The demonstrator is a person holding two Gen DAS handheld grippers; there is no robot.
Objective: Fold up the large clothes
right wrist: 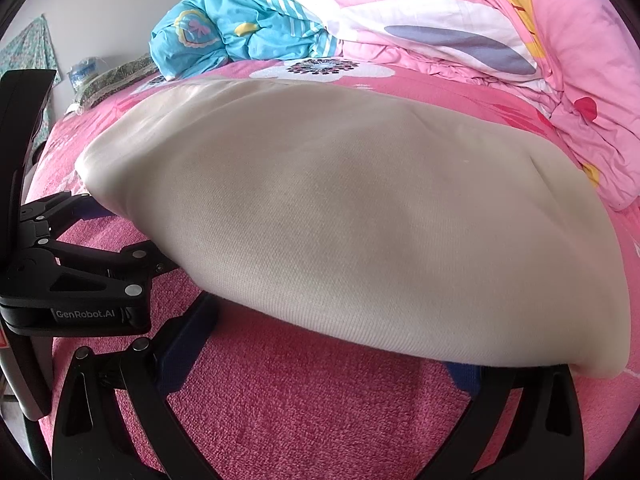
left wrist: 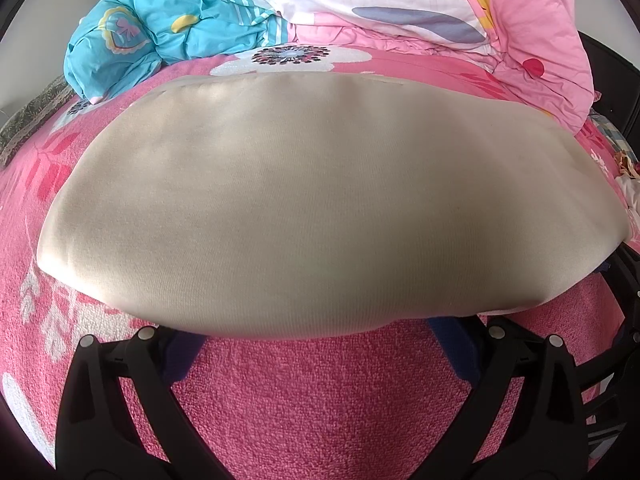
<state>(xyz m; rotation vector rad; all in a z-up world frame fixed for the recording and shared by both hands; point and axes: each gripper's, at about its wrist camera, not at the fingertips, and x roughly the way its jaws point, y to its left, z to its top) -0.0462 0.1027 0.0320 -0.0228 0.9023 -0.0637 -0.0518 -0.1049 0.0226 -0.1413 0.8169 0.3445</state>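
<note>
Pink fleece bedding [left wrist: 320,400] printed with white flowers covered the bed where a large cream garment [left wrist: 320,200] lay folded into a broad, smooth pad. Behind it, a crumpled blue quilt [left wrist: 160,32] and a pink quilt [left wrist: 520,40] with a carrot print were heaped toward the far side of the bed, with a pale wall beyond.

From the left wrist camera, the left gripper [left wrist: 320,344] sat low over the bedding at the near edge of the cream garment. Its jaws stood spread wide, one black finger [left wrist: 132,360] at either side of the frame, their blue-padded tips tucked just under the overhanging near fold. Bare pink fleece filled the gap between them; the jaws pinched nothing.

From the right wrist camera, the right gripper [right wrist: 324,360] took a matching place farther along the same near edge. Its jaws were also spread wide, tips partly hidden beneath the cloth's rounded hem, with the garment's near right corner [right wrist: 600,372] lying just above the right-hand finger. No fabric was caught between the pads that could be seen.

The left gripper's black body [right wrist: 80,276], marked "GenRobot.AI", appeared at the left of that view, just beside the garment's near left edge. The cream garment rested flat on the bed, ahead of both pairs of jaws.
</note>
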